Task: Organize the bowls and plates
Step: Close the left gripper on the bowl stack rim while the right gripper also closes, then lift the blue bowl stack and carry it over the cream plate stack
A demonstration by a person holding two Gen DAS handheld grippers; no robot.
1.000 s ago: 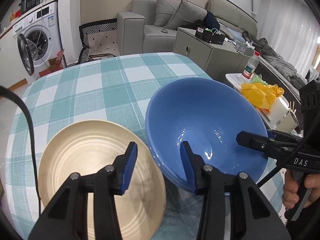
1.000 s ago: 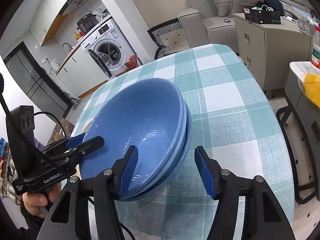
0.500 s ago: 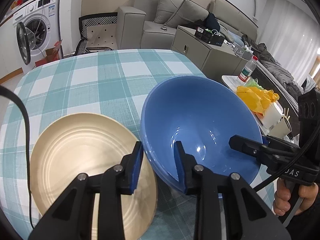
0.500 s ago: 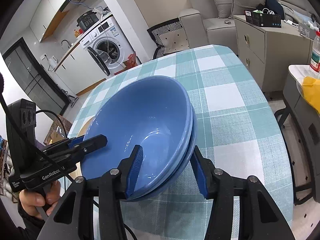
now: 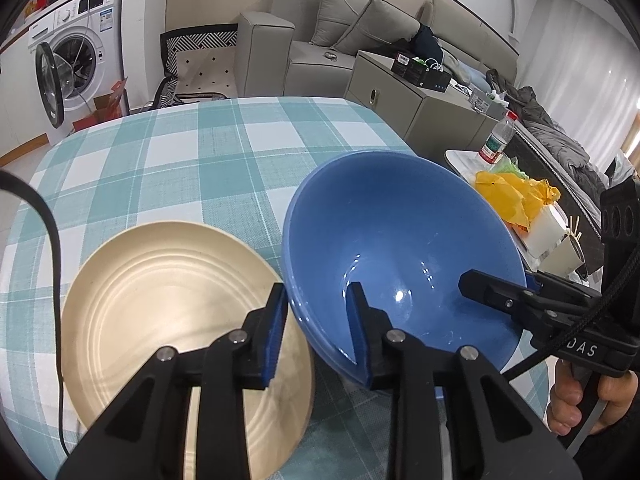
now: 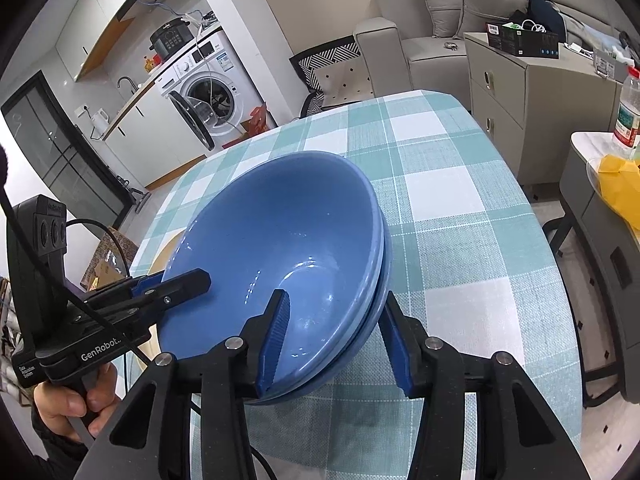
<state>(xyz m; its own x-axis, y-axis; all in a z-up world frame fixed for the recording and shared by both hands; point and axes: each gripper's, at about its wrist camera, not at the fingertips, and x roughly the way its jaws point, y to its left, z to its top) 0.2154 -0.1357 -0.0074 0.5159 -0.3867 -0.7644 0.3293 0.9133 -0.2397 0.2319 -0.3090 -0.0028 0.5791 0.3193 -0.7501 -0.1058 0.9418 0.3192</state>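
Observation:
A stack of blue bowls (image 5: 400, 248) (image 6: 280, 248) is held tilted above the teal checked table (image 5: 180, 168). My left gripper (image 5: 316, 332) is shut on the stack's near left rim, one finger inside, one outside. My right gripper (image 6: 332, 336) is shut on the opposite rim, one finger inside the top bowl, one under the stack. It also shows in the left wrist view (image 5: 496, 292). A beige ribbed plate (image 5: 168, 320) lies on the table to the left of the bowls; a sliver of the plate (image 6: 168, 256) shows in the right wrist view.
The table's right edge drops to a side table with a yellow bag (image 5: 516, 196), a white cup and a water bottle (image 5: 496, 140). A grey cabinet (image 6: 532, 96), a sofa and a washing machine (image 5: 76, 60) stand beyond the table.
Both grippers closed onto the bowl stack's rims, and the stack has risen and tilted off the table. The plate has not moved.

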